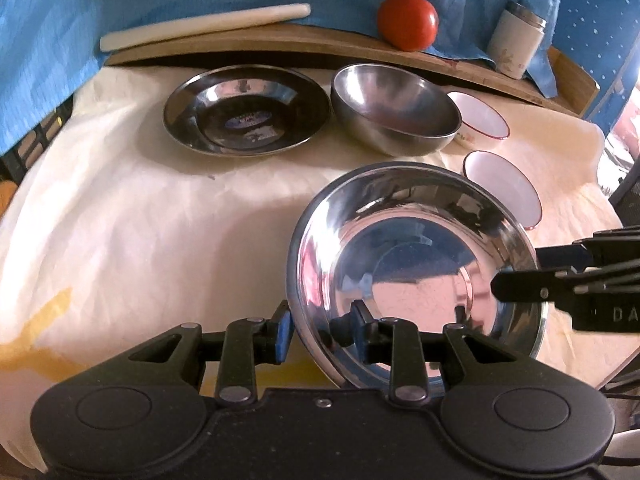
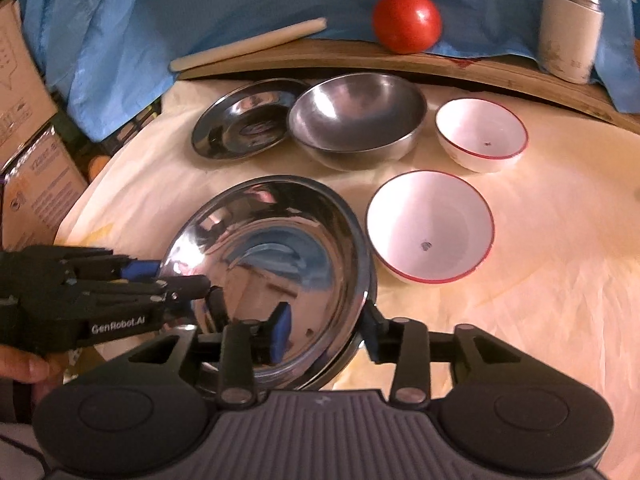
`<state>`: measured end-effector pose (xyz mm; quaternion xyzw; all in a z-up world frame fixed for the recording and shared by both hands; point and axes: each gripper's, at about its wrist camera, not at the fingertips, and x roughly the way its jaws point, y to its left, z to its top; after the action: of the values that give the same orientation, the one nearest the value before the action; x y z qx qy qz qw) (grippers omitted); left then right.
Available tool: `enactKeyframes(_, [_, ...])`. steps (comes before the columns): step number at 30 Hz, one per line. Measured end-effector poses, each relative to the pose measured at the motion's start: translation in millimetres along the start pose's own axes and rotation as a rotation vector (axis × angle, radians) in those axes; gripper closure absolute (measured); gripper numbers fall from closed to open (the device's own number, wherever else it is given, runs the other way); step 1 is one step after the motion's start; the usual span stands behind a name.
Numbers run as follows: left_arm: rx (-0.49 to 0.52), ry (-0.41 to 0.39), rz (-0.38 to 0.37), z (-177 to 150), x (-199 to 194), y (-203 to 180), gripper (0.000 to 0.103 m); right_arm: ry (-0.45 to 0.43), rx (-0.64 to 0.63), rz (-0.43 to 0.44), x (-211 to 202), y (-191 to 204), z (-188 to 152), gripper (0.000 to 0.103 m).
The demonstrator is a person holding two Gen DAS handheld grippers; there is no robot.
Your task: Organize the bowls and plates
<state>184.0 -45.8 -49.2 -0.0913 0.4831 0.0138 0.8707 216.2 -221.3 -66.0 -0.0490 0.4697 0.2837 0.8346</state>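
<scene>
Steel plate (image 2: 244, 128), back left on the cream cloth (image 2: 540, 280); steel bowl (image 2: 356, 128) touching its right edge. Front centre: second steel plate (image 2: 272, 256), tilted, left gripper (image 1: 320, 330) straddling its left rim, right gripper (image 2: 324, 330) straddling its right rim, jaws of both parted, whether clamped cannot be told. Right of these: two white bowls with red rims, far one (image 2: 482, 134), near one (image 2: 430, 226). Shelf behind: white stick (image 2: 248, 44), tomato (image 2: 406, 20), white canister (image 2: 570, 28).
</scene>
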Motion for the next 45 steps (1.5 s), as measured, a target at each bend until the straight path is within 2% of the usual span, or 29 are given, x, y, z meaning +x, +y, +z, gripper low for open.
enactKeyframes(8, [-0.055, -0.009, -0.015, 7.6, -1.7, 5.0, 0.055, 0.06, -0.069, 0.037, 3.8, -0.9, 5.5, 0.04])
enactKeyframes(12, [-0.107, -0.017, -0.002, 13.8, -5.7, 10.7, 0.043, 0.106, -0.065, 0.1, 5.0, -6.6, 9.0, 0.029])
enactKeyframes(14, [-0.135, -0.032, 0.016, 18.0, -8.8, 14.4, 0.035, 0.095, -0.072, 0.113, 1.5, -8.7, 11.8, 0.02])
enactKeyframes(16, [-0.171, -0.046, 0.037, 22.5, -11.4, 19.4, 0.027, 0.082, -0.078, 0.124, -3.7, -11.9, 14.4, 0.015])
enactKeyframes(21, [-0.28, -0.064, 0.067, 32.0, -12.4, 34.6, 0.012, 0.052, -0.057, 0.139, -11.6, -23.4, 17.4, 0.007])
enactKeyframes(25, [-0.362, -0.061, 0.072, 40.0, -9.6, 50.4, 0.011, 0.001, -0.052, 0.139, -16.1, -23.6, 21.0, 0.002])
enactKeyframes(32, [-0.521, -0.062, 0.065, 65.9, 9.7, 82.3, 0.007, -0.135, -0.08, 0.115, -20.8, -11.8, 46.2, 0.001])
enactKeyframes(37, [-0.531, -0.084, 0.069, 83.1, 21.8, 95.7, 0.006, -0.178, -0.026, 0.133, -11.1, -11.4, 94.9, 0.001])
enactKeyframes(45, [-0.499, -0.078, 0.023, 91.9, 40.2, 108.1, 0.005, -0.16, -0.036, 0.136, 35.0, 3.5, 162.3, 0.001])
